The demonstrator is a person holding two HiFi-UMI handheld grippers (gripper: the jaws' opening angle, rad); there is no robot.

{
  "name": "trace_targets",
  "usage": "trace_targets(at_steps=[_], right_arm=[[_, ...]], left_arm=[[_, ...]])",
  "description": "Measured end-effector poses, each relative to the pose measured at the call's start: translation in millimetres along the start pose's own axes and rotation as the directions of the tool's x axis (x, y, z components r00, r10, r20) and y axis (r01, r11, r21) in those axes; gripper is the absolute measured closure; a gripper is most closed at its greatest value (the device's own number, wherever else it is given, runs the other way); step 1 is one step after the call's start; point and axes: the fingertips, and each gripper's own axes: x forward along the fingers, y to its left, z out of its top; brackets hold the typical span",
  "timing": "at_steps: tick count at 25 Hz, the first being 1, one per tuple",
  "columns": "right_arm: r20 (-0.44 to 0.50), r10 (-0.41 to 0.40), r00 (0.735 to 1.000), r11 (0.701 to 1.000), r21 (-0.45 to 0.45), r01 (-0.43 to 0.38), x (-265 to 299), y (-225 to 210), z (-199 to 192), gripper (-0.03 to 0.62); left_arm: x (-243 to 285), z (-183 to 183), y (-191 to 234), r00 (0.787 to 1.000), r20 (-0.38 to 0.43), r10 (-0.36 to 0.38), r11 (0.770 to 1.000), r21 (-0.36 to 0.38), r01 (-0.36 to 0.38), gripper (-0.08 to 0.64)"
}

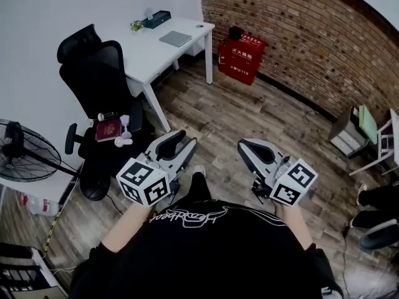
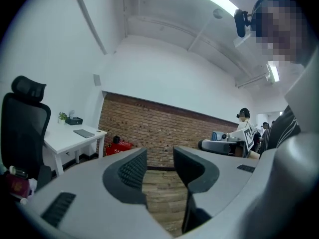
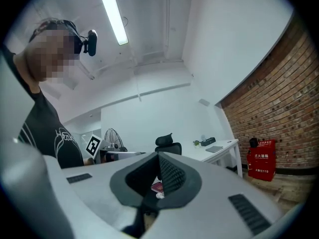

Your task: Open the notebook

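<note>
A dark red notebook [image 1: 108, 129] lies shut on the seat of a black office chair [image 1: 93, 73], to the left of and beyond my hands. It shows low at the left edge of the left gripper view [image 2: 15, 183] and through the jaws in the right gripper view [image 3: 157, 185]. My left gripper [image 1: 187, 137] is held before my body, well short of the chair. Its jaws [image 2: 159, 158] stand open with only floor between them. My right gripper [image 1: 244, 145] hangs level beside it. Its tips [image 3: 159, 156] meet and hold nothing.
A small dark bottle [image 1: 106, 116] and white bits [image 1: 123, 136] share the chair seat. A white desk [image 1: 156, 55] behind carries a flat grey pad [image 1: 175, 38]. A fan [image 1: 19, 151] stands at left. A red extinguisher box [image 1: 240, 55] sits by the brick wall.
</note>
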Motion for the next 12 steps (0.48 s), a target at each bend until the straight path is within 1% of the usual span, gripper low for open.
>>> trace_targets(at_steps=[1,5,8,12], right_arm=[[-0.005,0.001,1.0,1.0,0.003,-0.001,5,-5,-2,0.594],[-0.029,0.011,1.0,1.0,0.015,-0.011,37,-32,-6,0.594],[-0.053,0.02,0.998,0.999,0.026,-0.019,70,-59,-9,0.594],[-0.096,0.031,0.995,0.998,0.059,-0.025,124,-106,-19,0.594]], left_arm=[[4,0,8,1.0,0.007,0.004,1.0,-0.007,-0.004,0.37],[23,4,52,0.998,0.04,0.042,0.999,-0.003,-0.042,0.325],[46,2,89,0.998,0.024,0.054,0.999,-0.003,-0.054,0.291],[81,-4,148,0.998,-0.014,0.065,0.997,-0.036,-0.066,0.265]])
